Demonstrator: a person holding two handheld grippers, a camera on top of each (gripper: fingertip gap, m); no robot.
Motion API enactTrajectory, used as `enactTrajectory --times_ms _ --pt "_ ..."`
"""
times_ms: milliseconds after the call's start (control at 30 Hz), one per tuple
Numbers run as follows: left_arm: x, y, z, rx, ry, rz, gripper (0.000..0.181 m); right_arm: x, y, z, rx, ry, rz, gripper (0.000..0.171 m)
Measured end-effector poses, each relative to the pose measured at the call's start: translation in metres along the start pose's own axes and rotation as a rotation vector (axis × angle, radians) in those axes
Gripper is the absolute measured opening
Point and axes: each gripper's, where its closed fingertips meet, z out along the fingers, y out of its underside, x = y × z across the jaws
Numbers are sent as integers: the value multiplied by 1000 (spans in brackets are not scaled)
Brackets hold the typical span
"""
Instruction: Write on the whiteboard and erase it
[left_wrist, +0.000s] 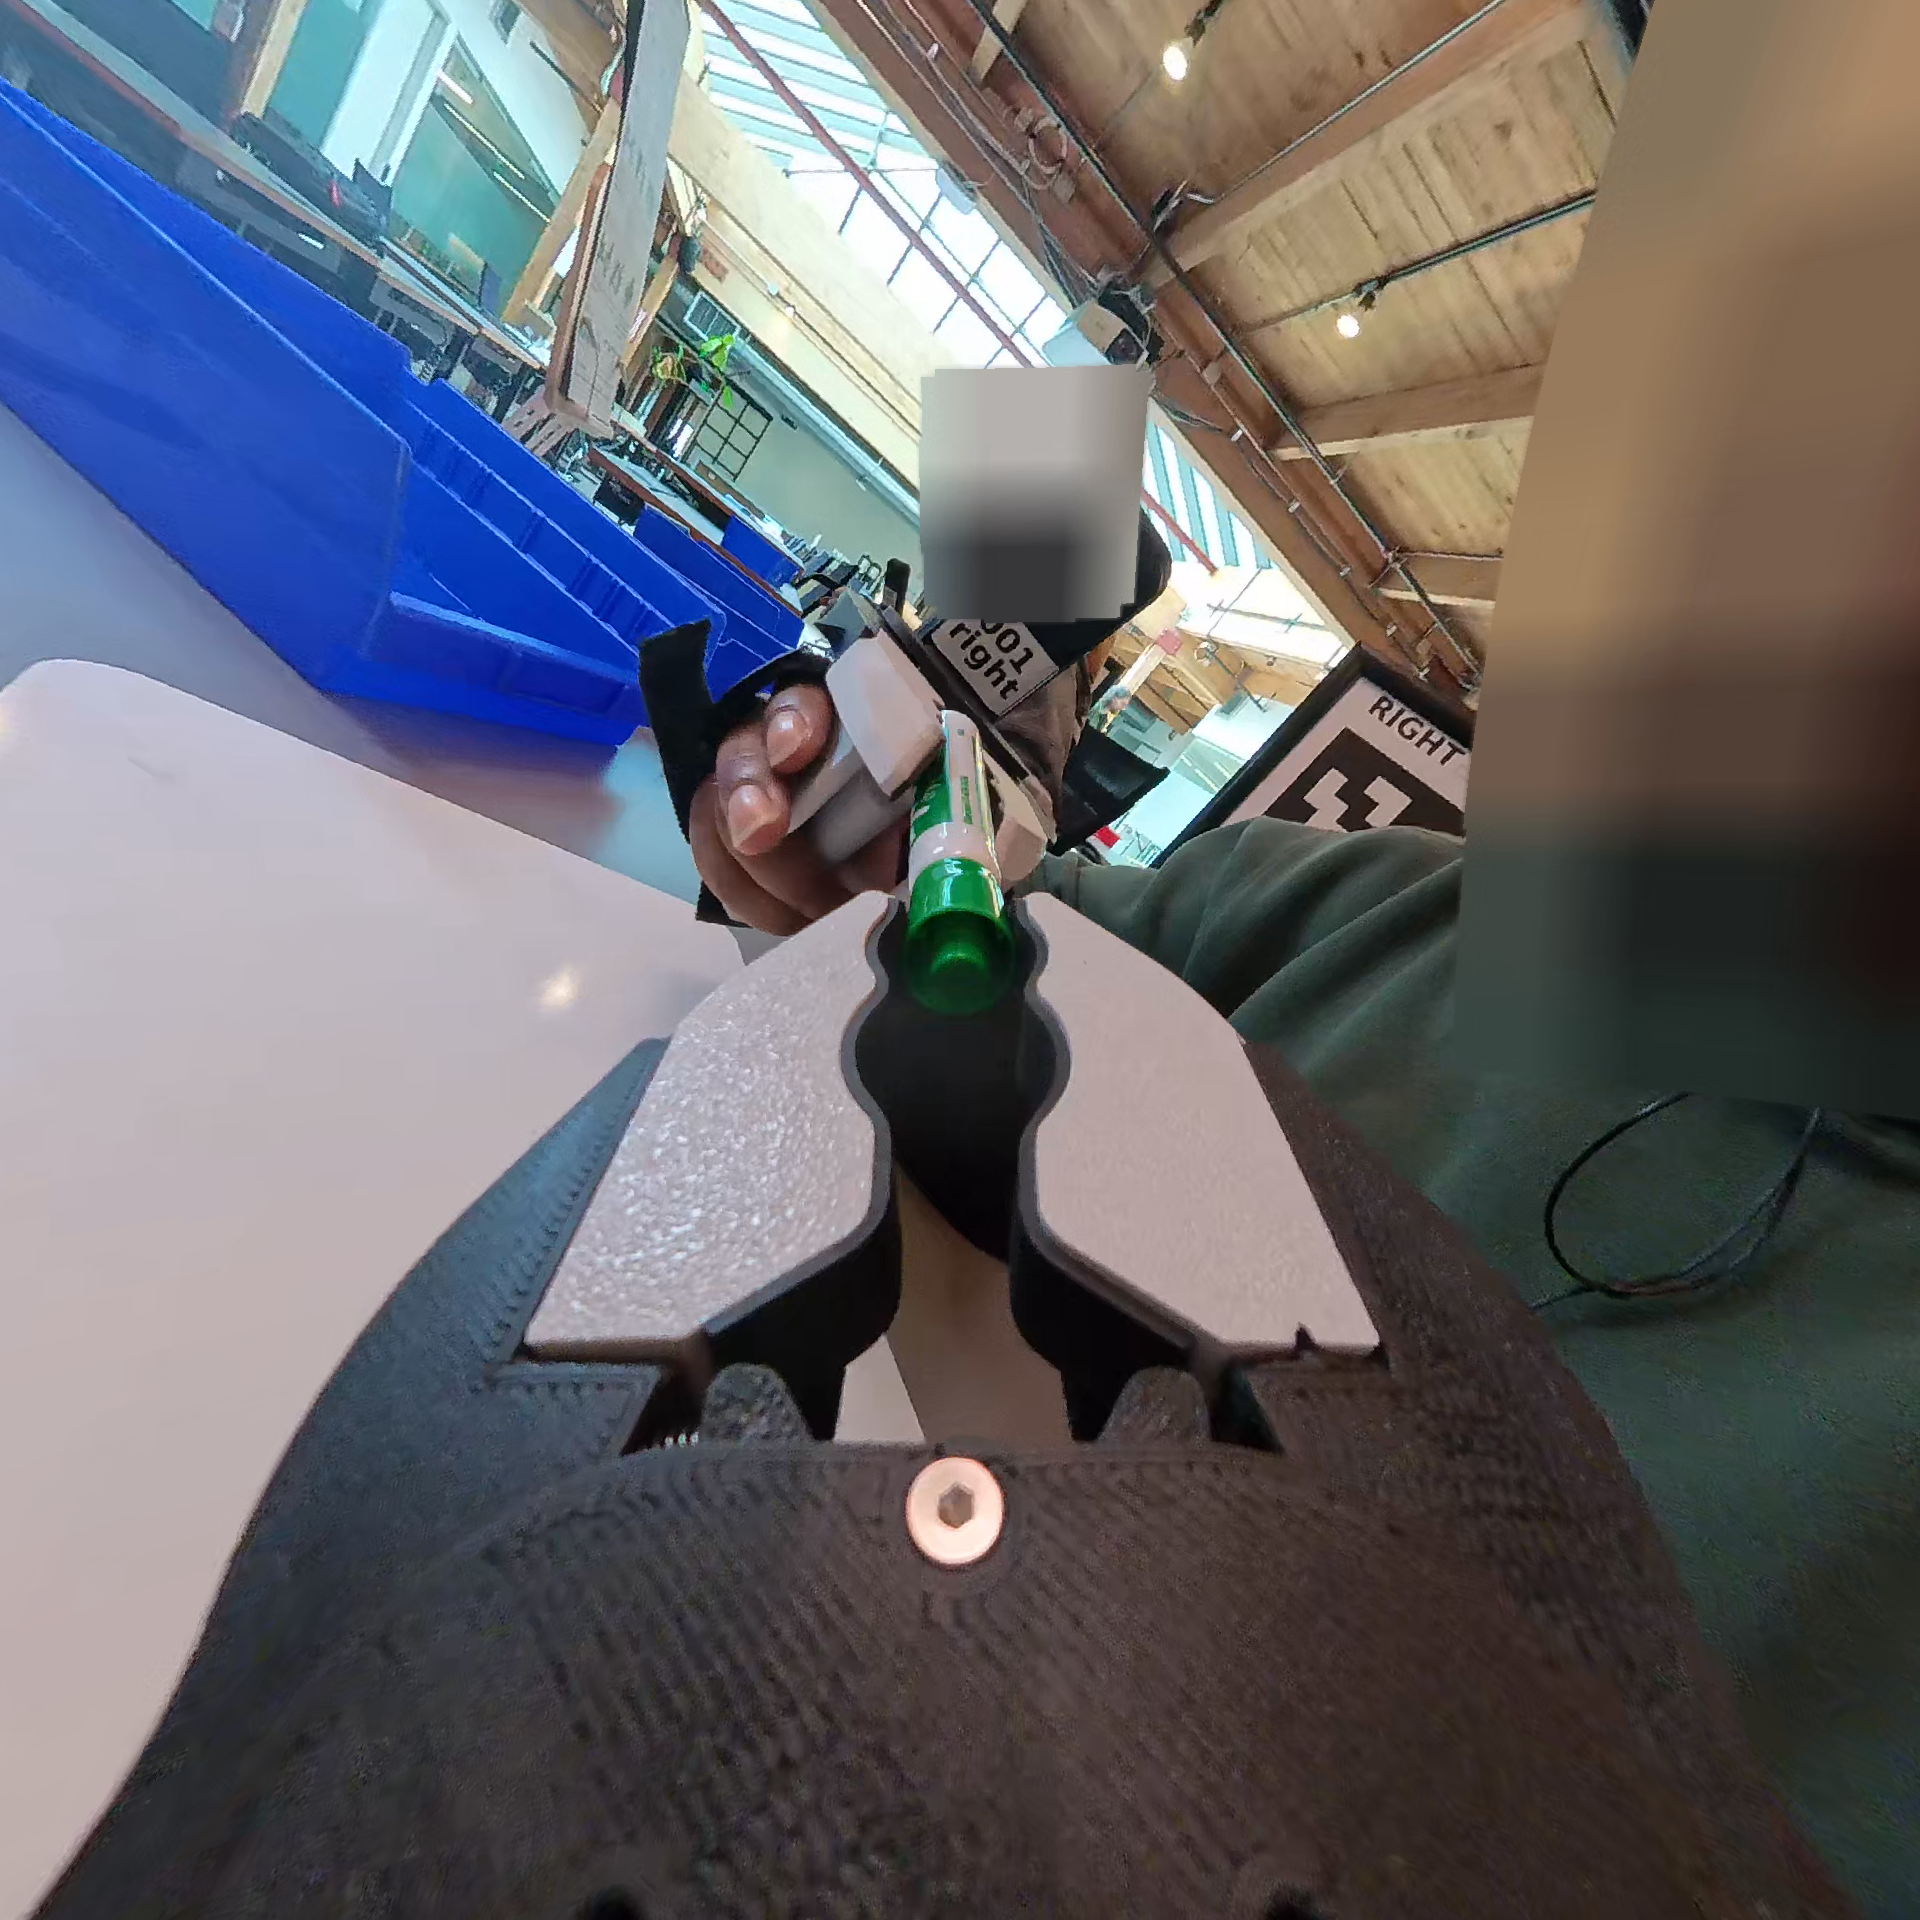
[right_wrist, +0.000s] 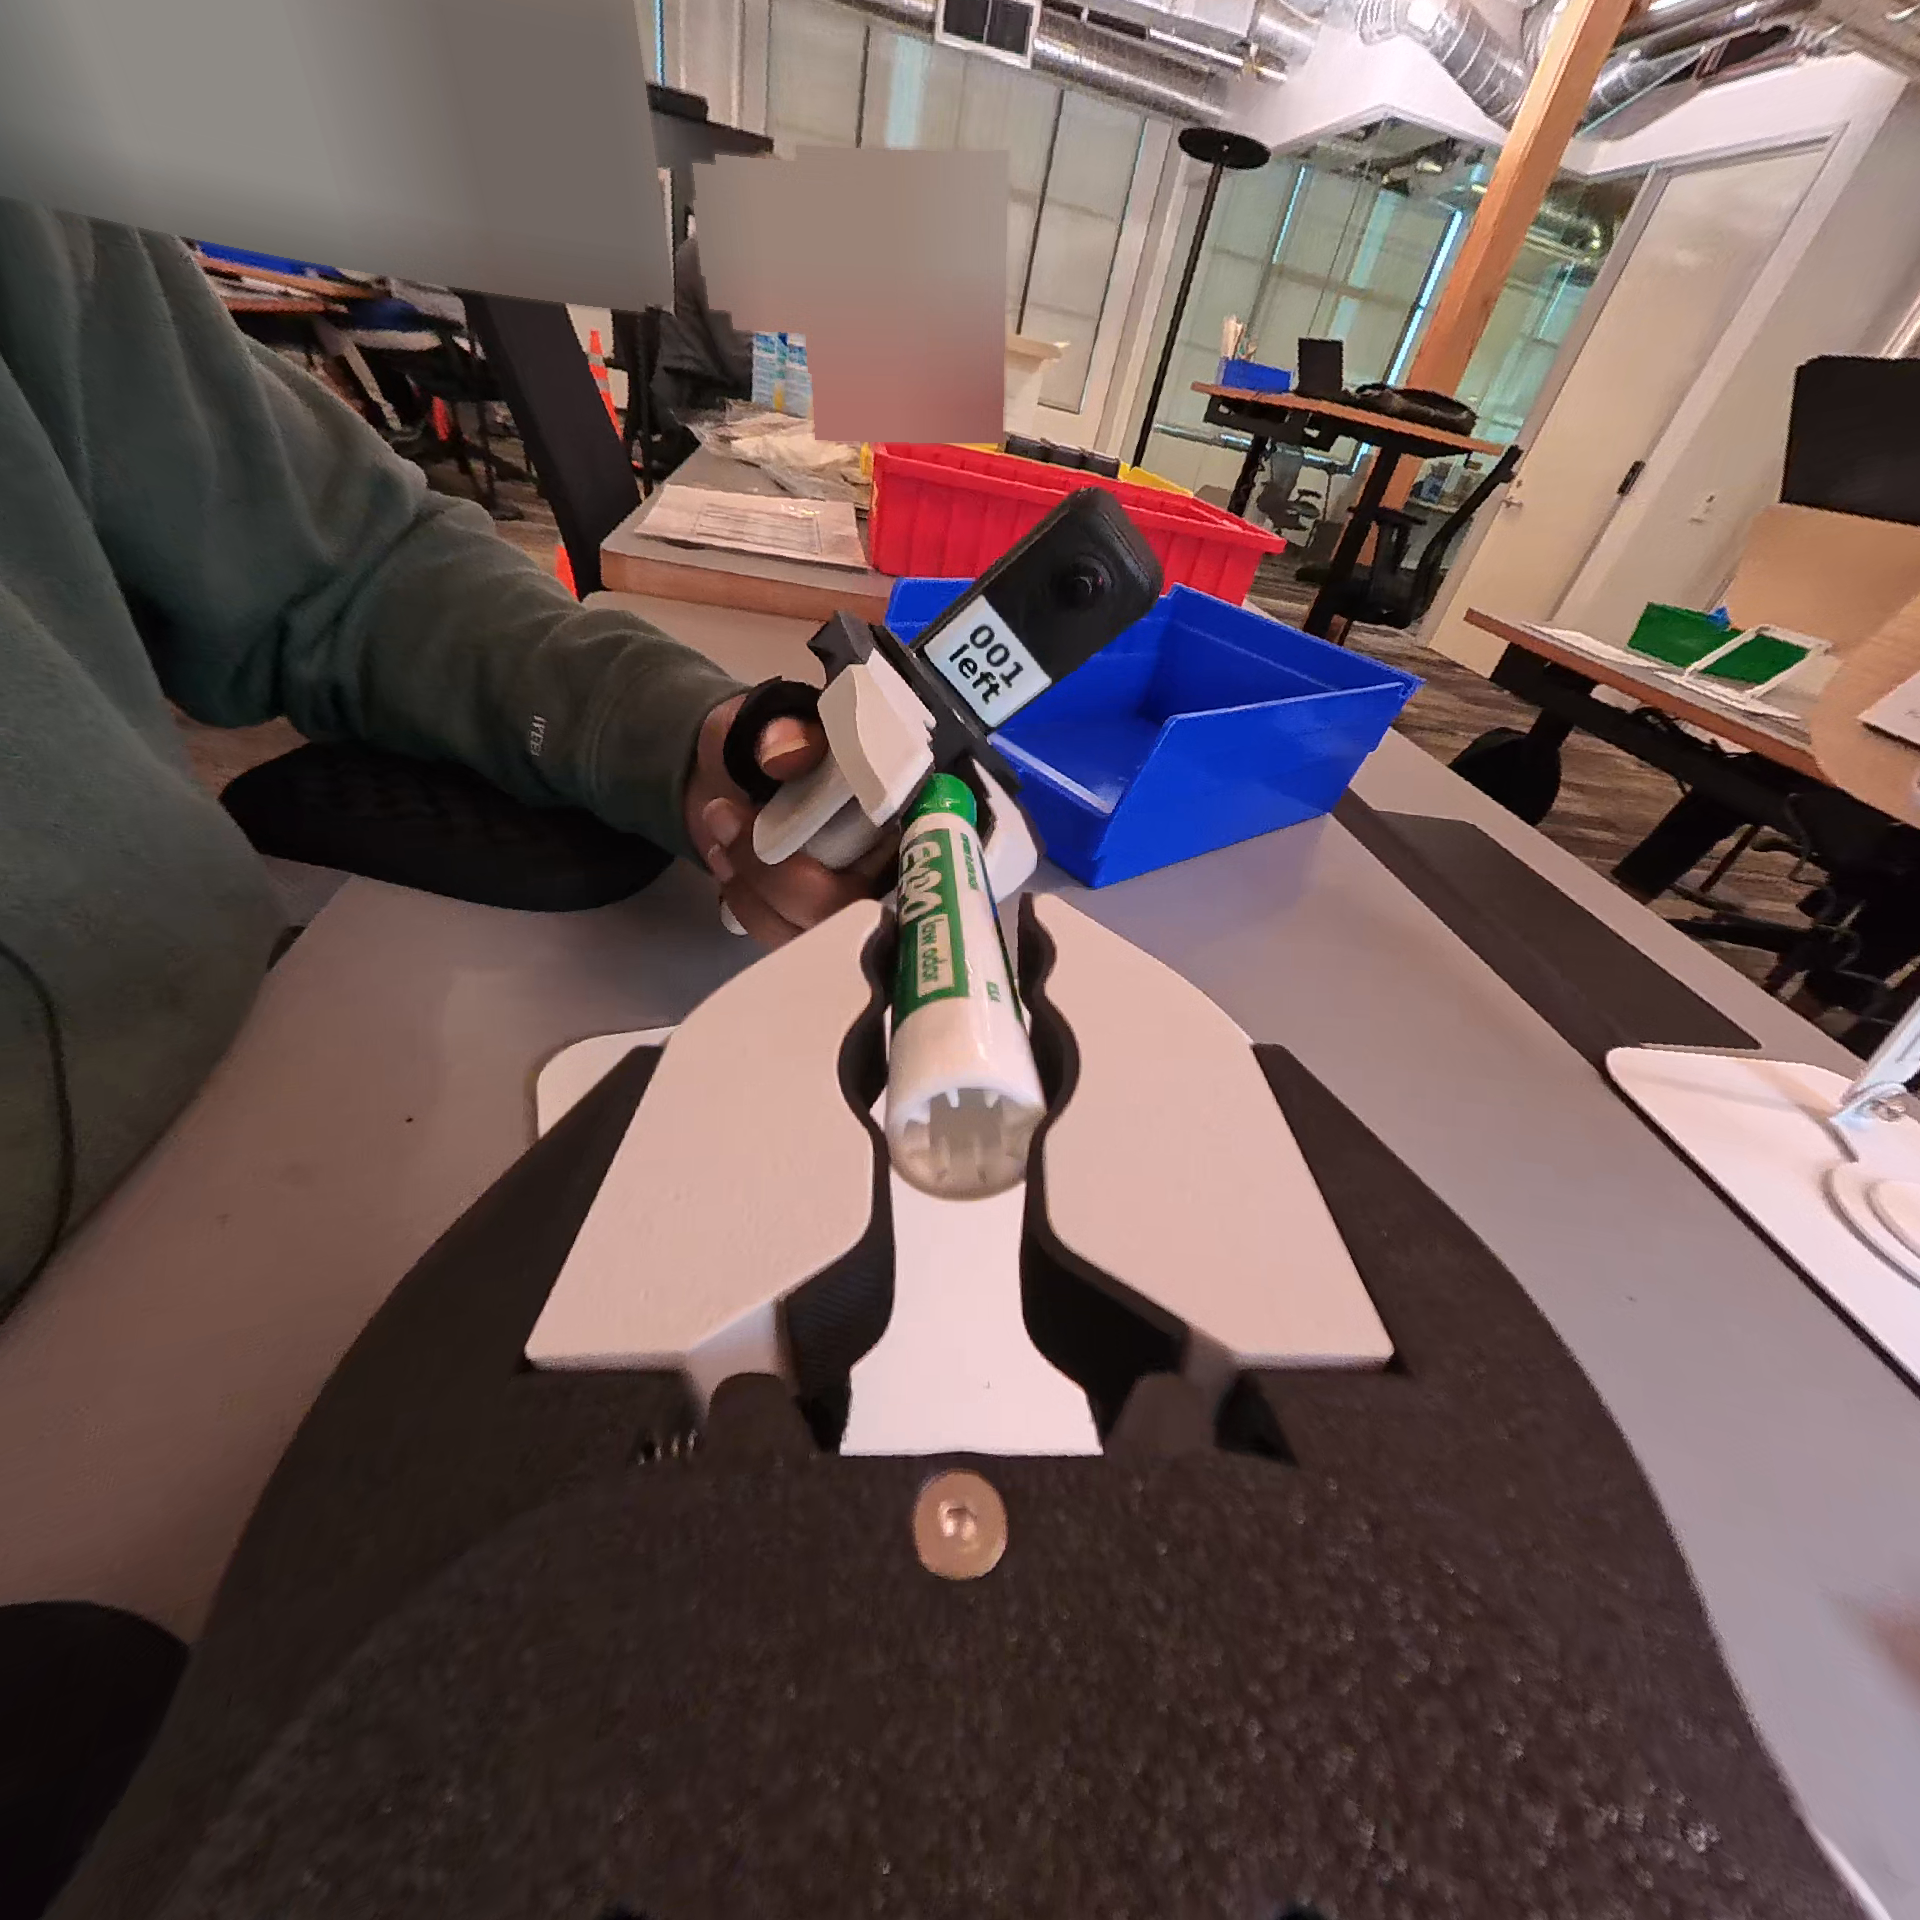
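Observation:
A green-and-white marker (right_wrist: 961, 1023) is held in the air between my two grippers, which face each other. My right gripper (right_wrist: 956, 935) is shut on the marker's white barrel, with the butt end pointing at its camera. My left gripper (left_wrist: 956, 930) is shut around the marker's green cap (left_wrist: 956, 940). In the right wrist view the left gripper (right_wrist: 930, 821) sits on the far end of the marker. In the left wrist view the right gripper (left_wrist: 935, 774) grips the barrel behind the cap. The whiteboard (left_wrist: 260, 987) lies flat on the grey table below; it also shows under the right gripper (right_wrist: 582, 1070).
A blue bin (right_wrist: 1195, 748) stands on the table behind the grippers, also at the left in the left wrist view (left_wrist: 260, 436). A red bin (right_wrist: 987, 509) is farther back. A second white board (right_wrist: 1714, 1122) lies at the right. The person's green sleeve (right_wrist: 364, 603) reaches in from the left.

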Motion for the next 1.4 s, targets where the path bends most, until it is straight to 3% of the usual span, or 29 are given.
enactTrajectory --times_ms 533,800,1400 --pt "-2 -4 -5 5 -33 22 20 1 2 0 -19 8 -21 20" --pt "0 9 1 -112 -83 113 20 -7 10 -2 -68 -53 -2 19" --pt "-4 15 0 -184 -144 170 20 -9 12 0 -33 -55 12 19"
